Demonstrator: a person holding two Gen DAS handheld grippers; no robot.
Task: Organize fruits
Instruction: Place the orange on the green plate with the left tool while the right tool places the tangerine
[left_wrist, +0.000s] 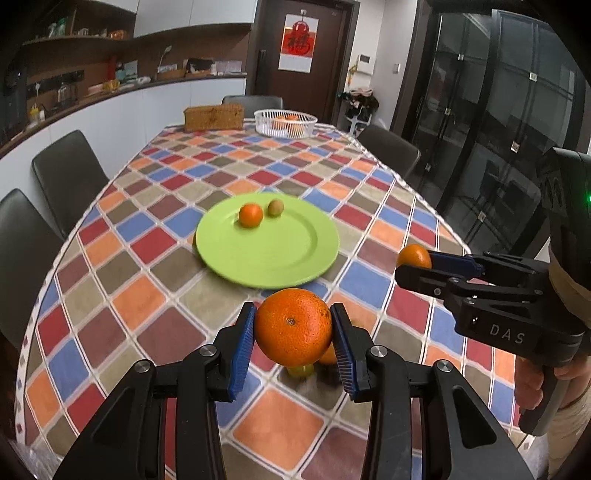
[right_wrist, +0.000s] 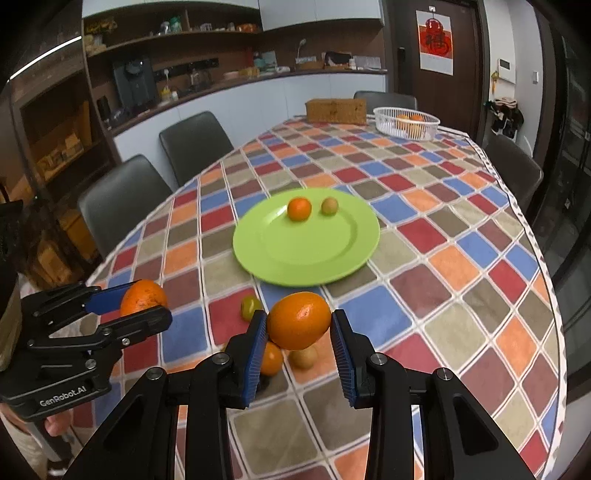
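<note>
- My left gripper (left_wrist: 293, 334) is clenched on a large round orange (left_wrist: 293, 326), both blue pads pressed to its sides, and the fruit hangs clear of the checked tablecloth (left_wrist: 147, 295).
- My right gripper (right_wrist: 298, 325) grasps a smaller, smooth orange mandarin (right_wrist: 298, 320) the same way, lifted off the cloth.
- Seen from the left wrist, the right gripper sits at about three o'clock of mine; from the right wrist, the left one sits at about nine o'clock.
- Under the right gripper's fruit lie three loose pieces on the cloth: a small orange citrus (right_wrist: 271, 358), a brownish round fruit (right_wrist: 303, 357) just beside it, and a green-yellow round fruit (right_wrist: 251, 307) at about eleven o'clock of those two.
- Farther out, at twelve o'clock, a round lime-green plate (right_wrist: 306, 266) carries a small orange tangerine (right_wrist: 299, 209) and a small tan-green fruit (right_wrist: 329, 206), close but apart, on its far side.
- At the far table end stands a white mesh basket (right_wrist: 384, 123) holding orange fruit, with a brown woven box (right_wrist: 336, 110) at its nine o'clock.
</note>
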